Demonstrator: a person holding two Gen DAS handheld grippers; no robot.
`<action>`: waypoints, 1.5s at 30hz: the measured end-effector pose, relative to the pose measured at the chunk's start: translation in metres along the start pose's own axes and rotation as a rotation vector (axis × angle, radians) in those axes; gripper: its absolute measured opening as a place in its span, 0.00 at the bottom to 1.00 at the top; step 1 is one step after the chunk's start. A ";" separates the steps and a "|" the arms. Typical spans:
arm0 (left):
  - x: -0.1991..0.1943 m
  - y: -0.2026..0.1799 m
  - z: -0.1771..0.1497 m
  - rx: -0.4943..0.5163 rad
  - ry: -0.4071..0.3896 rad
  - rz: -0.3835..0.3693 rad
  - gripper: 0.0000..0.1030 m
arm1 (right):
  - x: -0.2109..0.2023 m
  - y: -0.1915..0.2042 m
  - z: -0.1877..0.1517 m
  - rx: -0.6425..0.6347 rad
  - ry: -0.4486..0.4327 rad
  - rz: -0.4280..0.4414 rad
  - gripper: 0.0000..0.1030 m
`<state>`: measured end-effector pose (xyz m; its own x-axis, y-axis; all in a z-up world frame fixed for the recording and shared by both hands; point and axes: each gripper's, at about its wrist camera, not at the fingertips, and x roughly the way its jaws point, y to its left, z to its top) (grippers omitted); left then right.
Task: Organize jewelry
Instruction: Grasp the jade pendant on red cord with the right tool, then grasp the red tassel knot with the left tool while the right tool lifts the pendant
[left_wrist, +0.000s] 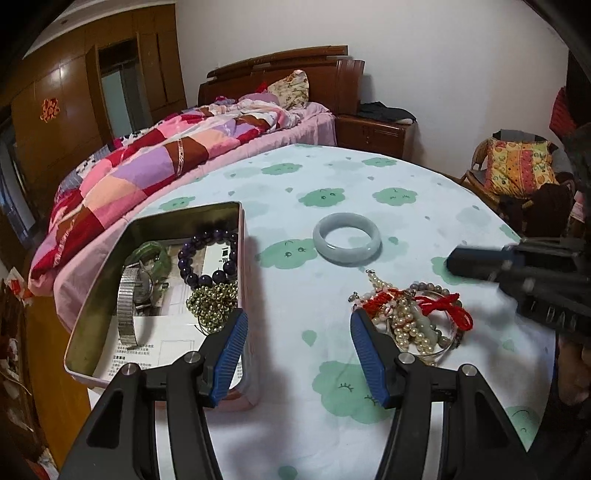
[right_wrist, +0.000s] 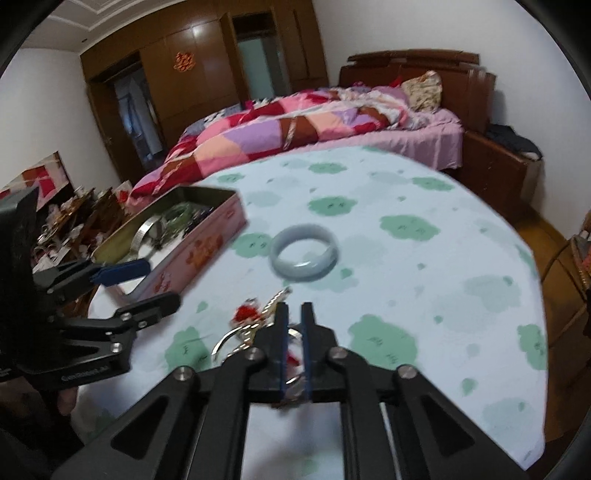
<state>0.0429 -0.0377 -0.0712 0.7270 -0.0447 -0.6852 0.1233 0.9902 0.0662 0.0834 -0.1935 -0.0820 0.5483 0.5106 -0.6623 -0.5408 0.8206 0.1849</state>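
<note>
The right gripper (right_wrist: 294, 314), jaws nearly together, is hanging over the tangled jewelry pile (left_wrist: 413, 314) on the desk (left_wrist: 424, 206); strands are lying between its pads, though blur hides whether they are pinched. The left gripper (left_wrist: 297, 332) is gaping empty, the pile touching its right finger. The open tin (left_wrist: 155, 221) lies left of both, nearer the left hand. Only the left view is showing the tin's contents and the pile clearly.
</note>
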 end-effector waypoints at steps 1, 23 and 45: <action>0.000 0.001 0.000 -0.002 0.000 -0.001 0.57 | 0.004 0.004 -0.002 -0.010 0.015 0.011 0.28; -0.005 -0.002 0.005 -0.002 -0.018 -0.036 0.57 | -0.017 0.001 0.008 0.001 -0.066 0.000 0.09; 0.046 -0.050 0.022 0.058 0.093 -0.209 0.55 | -0.024 -0.036 -0.003 0.038 -0.069 -0.105 0.09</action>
<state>0.0852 -0.0919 -0.0899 0.6167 -0.2326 -0.7521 0.3049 0.9514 -0.0442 0.0884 -0.2357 -0.0750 0.6441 0.4368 -0.6279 -0.4546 0.8788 0.1451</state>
